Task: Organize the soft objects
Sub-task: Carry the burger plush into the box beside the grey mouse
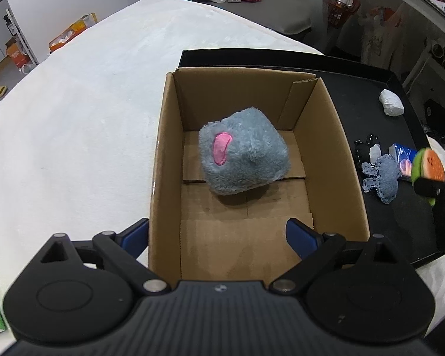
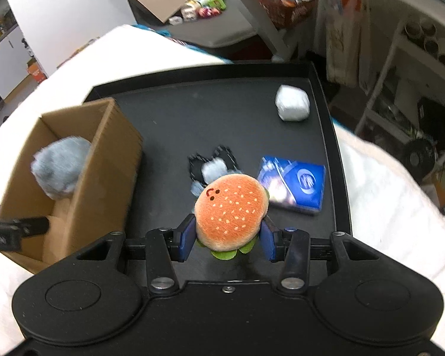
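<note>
**A:** Nearest the right wrist camera, what's between the jaws?

**B:** The right gripper has its blue pads pressed against both sides of a plush hamburger, orange bun facing up with a little stitched face and a green felt fringe below. It's clear of the black tray beneath it.

**A:** And the left one?

**B:** The left gripper stands wide apart with nothing between its jaws, straddling the near left corner of the cardboard box: one finger outside the wall, one inside.

**A:** What's in the box?

**B:** A grey plush cube with a pink patch, tilted on the bottom flaps toward the far end.

**A:** Further out?

**B:** Lying on the tray just beyond the hamburger: a small blue-grey crocheted piece, with a black and grey fuzzy thing just beyond it. Beside them is a blue packet. Toward the tray's far right corner, well apart, sits a white wrapped lump.

**A:** And under it all?

**B:** The tray and box rest on a white-covered surface.
</note>
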The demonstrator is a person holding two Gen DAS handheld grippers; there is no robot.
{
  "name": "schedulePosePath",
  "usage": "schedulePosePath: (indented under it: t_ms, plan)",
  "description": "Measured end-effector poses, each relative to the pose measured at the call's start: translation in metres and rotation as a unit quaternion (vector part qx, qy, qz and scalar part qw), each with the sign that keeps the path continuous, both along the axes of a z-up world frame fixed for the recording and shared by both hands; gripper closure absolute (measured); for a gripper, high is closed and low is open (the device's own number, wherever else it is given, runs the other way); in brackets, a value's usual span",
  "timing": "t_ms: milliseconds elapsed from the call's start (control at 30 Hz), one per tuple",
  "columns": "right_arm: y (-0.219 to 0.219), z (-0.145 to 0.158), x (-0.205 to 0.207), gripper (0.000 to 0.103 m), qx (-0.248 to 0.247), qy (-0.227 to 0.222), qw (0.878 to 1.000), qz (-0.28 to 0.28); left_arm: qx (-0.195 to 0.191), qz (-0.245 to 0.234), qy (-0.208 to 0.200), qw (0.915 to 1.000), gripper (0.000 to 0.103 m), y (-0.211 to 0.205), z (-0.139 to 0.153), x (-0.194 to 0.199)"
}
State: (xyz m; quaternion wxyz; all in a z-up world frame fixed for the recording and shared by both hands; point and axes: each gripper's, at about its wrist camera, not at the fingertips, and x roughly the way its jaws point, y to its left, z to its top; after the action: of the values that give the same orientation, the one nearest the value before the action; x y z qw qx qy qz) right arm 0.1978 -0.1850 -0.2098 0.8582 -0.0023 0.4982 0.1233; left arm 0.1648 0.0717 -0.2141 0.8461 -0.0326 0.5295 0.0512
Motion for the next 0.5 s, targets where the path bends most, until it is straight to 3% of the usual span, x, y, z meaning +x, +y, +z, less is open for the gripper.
schedulePosePath:
  t_ms: [500]
  plan:
    - [0.06, 0.045, 0.005, 0.058, -0.022, -0.051, 0.997, 0.054, -0.027, 0.018, -0.015, 0.9994, 0.008, 0.027, 0.002, -0.008]
